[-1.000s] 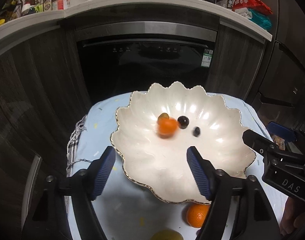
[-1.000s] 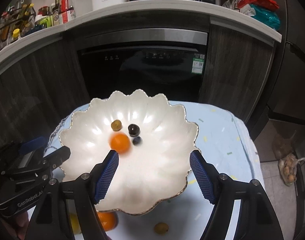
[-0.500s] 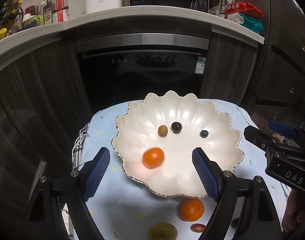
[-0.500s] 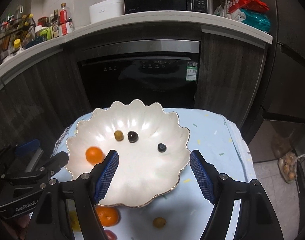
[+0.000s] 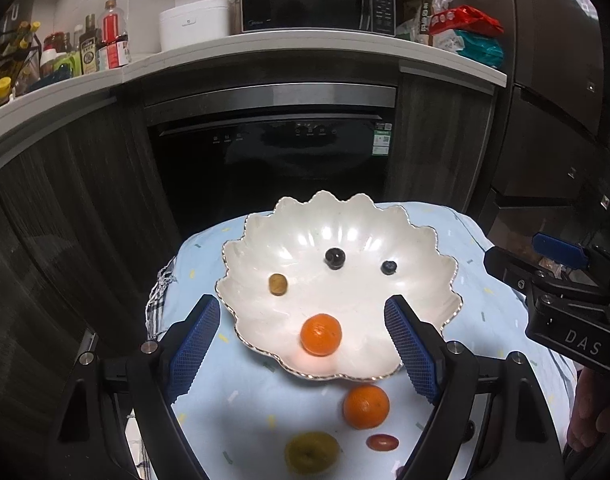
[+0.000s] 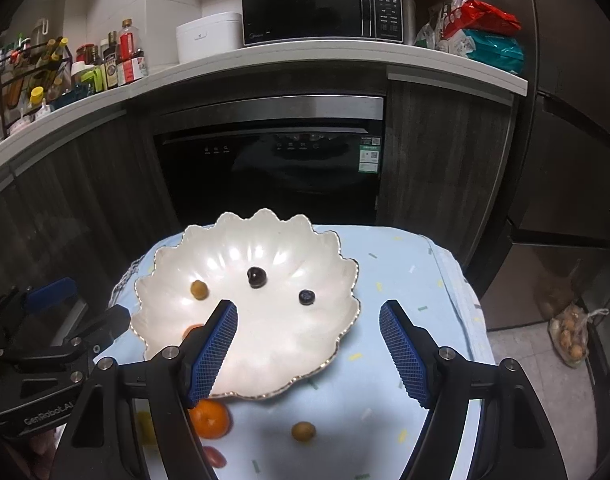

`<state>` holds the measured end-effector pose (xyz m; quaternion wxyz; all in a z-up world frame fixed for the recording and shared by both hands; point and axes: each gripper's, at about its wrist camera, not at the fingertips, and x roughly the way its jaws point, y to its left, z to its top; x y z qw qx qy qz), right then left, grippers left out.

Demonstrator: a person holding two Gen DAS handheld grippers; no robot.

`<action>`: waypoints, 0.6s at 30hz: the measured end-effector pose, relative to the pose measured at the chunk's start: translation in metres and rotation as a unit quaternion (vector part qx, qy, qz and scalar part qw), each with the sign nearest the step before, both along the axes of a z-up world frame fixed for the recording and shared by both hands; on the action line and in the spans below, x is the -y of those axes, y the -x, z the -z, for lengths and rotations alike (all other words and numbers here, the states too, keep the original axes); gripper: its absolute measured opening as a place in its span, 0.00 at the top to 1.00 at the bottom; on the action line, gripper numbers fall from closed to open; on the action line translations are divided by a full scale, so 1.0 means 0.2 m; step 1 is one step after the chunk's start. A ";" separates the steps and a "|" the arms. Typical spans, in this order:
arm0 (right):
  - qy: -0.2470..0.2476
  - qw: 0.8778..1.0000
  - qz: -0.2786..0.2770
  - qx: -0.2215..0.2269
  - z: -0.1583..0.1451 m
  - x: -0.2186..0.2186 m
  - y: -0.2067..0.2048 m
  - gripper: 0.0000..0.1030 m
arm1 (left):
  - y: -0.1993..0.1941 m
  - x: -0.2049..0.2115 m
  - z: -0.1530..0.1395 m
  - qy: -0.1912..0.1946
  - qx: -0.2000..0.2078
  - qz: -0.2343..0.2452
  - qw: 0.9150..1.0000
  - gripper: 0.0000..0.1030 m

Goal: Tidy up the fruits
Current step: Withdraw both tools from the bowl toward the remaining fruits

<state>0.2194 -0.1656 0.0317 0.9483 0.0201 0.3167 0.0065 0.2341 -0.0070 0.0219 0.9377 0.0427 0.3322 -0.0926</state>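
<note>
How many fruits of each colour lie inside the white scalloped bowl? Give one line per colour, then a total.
Orange fruit: 1
Yellow-brown fruit: 1
Dark berries: 2
Total: 4

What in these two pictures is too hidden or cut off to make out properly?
- Orange in the bowl: right wrist view, mostly behind the right gripper's finger.
- Yellow fruit on the cloth: right wrist view, mostly hidden by the gripper's frame.
- Dark object on the cloth: left wrist view, behind the left gripper's finger, unidentifiable.
- Red fruit: right wrist view, partly hidden.
</note>
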 end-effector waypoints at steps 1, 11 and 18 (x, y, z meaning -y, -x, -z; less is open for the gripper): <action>0.000 1.000 0.001 -0.001 0.00 0.00 0.01 0.28 | 0.01 0.00 0.00 0.000 0.000 0.001 1.000 0.18; -0.003 1.000 0.008 -0.008 0.05 0.02 0.14 0.28 | 0.13 0.02 0.04 -0.010 0.005 0.009 1.000 0.18; -0.006 1.000 0.024 -0.010 0.07 0.03 0.19 0.28 | 0.19 0.00 0.09 -0.014 0.002 0.007 1.000 0.18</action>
